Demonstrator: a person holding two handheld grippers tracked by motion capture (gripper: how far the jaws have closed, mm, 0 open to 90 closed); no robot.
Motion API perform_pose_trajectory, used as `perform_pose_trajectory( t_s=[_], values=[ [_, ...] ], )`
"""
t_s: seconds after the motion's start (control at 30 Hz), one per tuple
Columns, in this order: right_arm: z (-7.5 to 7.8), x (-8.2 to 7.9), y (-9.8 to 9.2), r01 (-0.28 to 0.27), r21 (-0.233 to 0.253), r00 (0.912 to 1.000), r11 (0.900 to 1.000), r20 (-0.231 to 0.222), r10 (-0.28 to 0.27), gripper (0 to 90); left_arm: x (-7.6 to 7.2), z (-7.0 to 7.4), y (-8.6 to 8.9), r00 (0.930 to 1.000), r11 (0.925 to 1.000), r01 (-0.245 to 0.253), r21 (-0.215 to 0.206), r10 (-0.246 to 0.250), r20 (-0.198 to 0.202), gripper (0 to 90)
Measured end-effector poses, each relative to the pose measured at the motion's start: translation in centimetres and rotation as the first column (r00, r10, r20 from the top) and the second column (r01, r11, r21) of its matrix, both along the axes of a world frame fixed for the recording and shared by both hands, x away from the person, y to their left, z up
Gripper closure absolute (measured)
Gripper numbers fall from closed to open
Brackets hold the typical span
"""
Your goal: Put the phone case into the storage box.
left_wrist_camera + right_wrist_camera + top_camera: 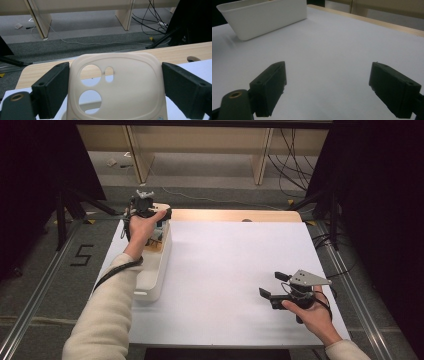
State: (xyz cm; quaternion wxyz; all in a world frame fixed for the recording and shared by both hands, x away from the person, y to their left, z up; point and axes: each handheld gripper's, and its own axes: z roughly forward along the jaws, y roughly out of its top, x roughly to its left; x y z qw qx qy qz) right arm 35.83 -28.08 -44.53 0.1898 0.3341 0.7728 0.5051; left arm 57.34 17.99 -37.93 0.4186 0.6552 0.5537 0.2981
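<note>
White table top (225, 270) w/ a wooden edge at 12 o'clock; a white bin (155, 270) sits at 9 o'clock. Left gripper (113, 85) brackets a cream holed plate (120, 90) over the bin's far end, jaws close on both sides, contact unclear, prob. lifting it out. Right gripper (327, 87) waits at 4 o'clock, jaws wide apart, holding nothing, likely to receive.

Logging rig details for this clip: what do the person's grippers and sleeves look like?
Both the left gripper and the right gripper are black, with two flat, block-like jaws showing small screw holes. The right one carries a grey three-cornered plate; the left has grey fittings on top. A black cable trails along the left forearm. The sleeves are cream.
</note>
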Motion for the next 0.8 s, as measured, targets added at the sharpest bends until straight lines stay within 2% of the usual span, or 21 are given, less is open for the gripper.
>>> perform_pose_trajectory(
  t_s=[0.8],
  values=[
    [-0.03, 0.0, 0.03, -0.004, -0.001, 1.0, 1.0, -0.005, 0.004, 15.4, 0.62, -0.37, -0.04, 0.9998, 0.9999, -0.008, 0.011, 0.008, -0.019, 10.7]
  ],
)
